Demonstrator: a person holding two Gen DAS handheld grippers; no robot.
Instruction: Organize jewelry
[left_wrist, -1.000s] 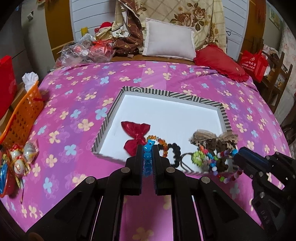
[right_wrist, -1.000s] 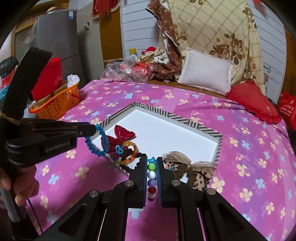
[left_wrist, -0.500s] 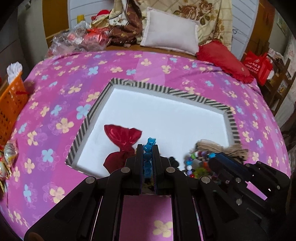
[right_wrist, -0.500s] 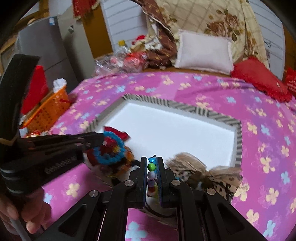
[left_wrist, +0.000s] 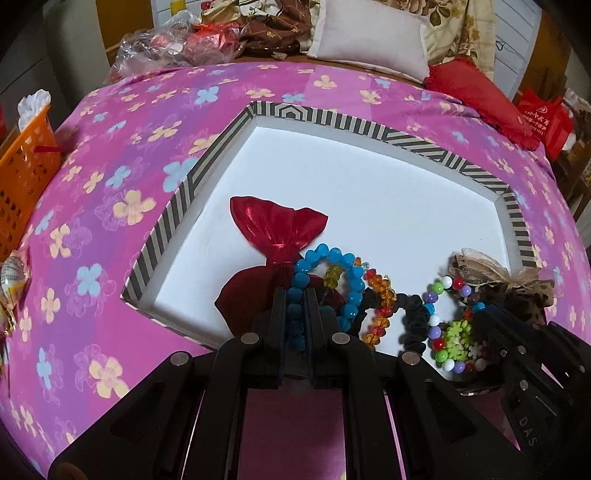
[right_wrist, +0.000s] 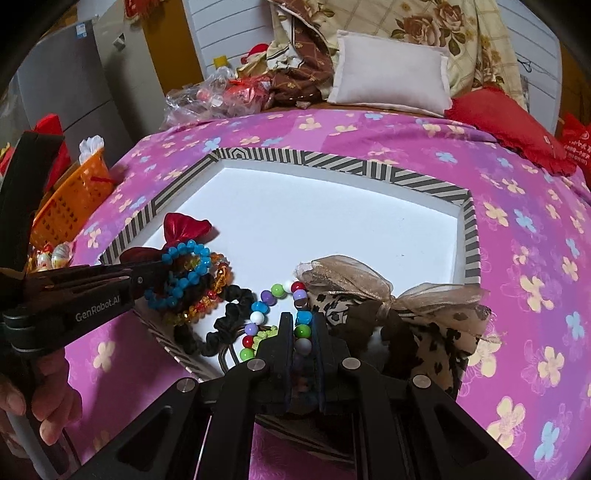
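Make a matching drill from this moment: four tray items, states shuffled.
Items:
1. blue bracelet
2. mixed-colour bracelet
3. red bow
4. black scrunchie

States:
A. lying loose, dark and ruffled
B. clamped in the right gripper
C. clamped in the left gripper
D. shiny fabric near the tray's left wall

Pairs: 1-C, 2-B, 3-D, 4-A

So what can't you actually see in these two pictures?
- Left wrist view: the near part of the blue bead bracelet is hidden between the left gripper fingers.
- Right wrist view: the lower multicolour bead bracelet is hidden inside the right gripper.
- Both views: the striped tray near edge is covered by grippers.
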